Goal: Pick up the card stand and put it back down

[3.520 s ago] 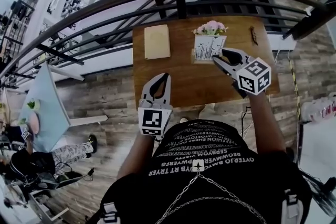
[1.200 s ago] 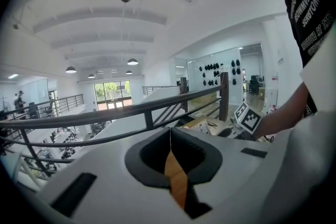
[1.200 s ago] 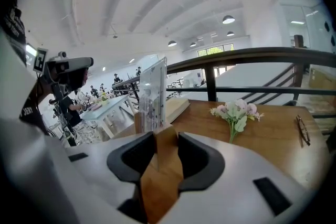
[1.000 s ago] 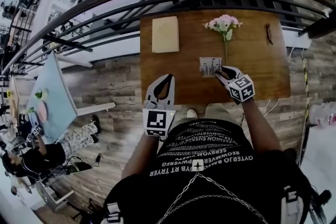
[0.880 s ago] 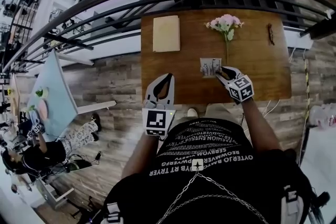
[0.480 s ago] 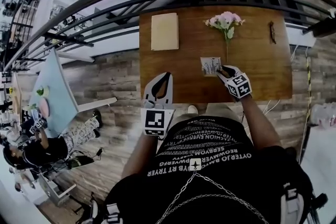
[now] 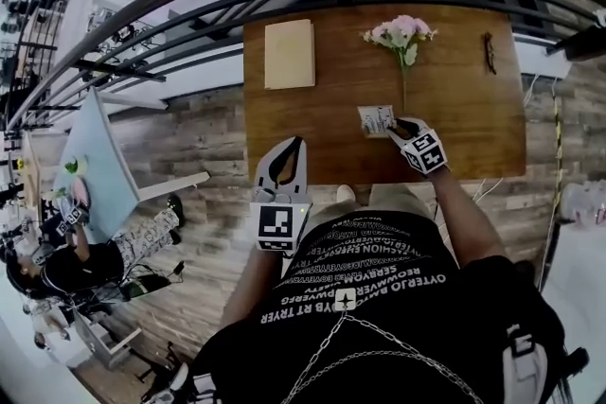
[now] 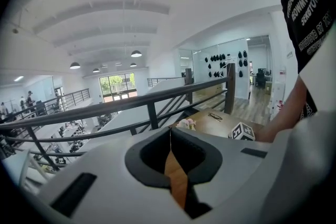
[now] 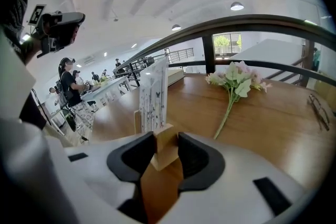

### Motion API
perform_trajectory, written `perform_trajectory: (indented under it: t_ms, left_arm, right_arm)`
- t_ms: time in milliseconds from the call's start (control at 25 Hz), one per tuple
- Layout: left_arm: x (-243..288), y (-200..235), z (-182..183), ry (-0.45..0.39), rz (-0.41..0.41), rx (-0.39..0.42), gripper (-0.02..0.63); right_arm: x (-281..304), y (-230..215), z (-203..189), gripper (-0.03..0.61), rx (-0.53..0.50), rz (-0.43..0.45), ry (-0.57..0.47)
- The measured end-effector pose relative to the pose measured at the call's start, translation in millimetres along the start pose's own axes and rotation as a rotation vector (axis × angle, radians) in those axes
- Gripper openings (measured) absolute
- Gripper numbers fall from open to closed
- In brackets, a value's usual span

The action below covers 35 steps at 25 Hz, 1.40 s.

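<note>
The right gripper is clamped on the wooden base of the card stand. Its pads press the base's two sides, and the printed card stands upright just past the jaw tips. Whether the base touches the table can't be told. Flowers lie ahead and to the right of that gripper, and a pad lies well off to its left. The left gripper hangs at the table's near edge, well left of the stand, jaws pressed together on nothing.

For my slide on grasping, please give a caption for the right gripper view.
Right gripper, jaws closed on the card stand's wooden base; pink flowers lie beyond on the table.
</note>
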State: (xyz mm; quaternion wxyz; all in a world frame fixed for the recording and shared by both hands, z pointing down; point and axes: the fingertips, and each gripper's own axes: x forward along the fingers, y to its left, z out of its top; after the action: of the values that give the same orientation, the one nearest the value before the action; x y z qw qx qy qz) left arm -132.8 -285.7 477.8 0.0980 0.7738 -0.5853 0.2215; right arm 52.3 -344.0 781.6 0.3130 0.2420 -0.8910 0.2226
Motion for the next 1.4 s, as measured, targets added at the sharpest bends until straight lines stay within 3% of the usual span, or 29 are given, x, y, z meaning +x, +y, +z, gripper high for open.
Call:
perform_trajectory:
  t_ms: [400, 600, 760, 920, 1080, 1200, 1400]
  left_arm:
    - [-9, 1, -5, -0.004, 0.013, -0.009, 0.028]
    - [-17, 2, -6, -0.023, 0.005, -0.012, 0.028]
    - [-19, 1, 0, -0.062, -0.009, -0.008, 0.028]
    - [-26, -2, 9, -0.114, -0.017, -0.006, 0.028]
    - [-32, 0, 21, -0.182, -0.049, 0.009, 0.028]
    - [-40, 5, 27, -0.216, -0.072, 0.032, 0.026]
    - [-55, -6, 34, -0.239, -0.165, 0.088, 0.028]
  right_arm:
    - [4, 3, -23, 0.157, -0.128, -0.032, 0.054]
    - [7, 5, -37, 0.173, -0.179, -0.044, 0.136]
    - [-18, 6, -28, 0.202, -0.155, -0.071, 0.139]
    - [-55, 5, -12, 0.188, -0.123, -0.162, 0.073]
    - [-102, 2, 13, 0.066, -0.058, -0.288, -0.02]
    - [-130, 17, 43, 0.015, -0.006, -0.314, -0.121]
    - [-197, 51, 102, 0.014, 0.106, -0.331, -0.324]
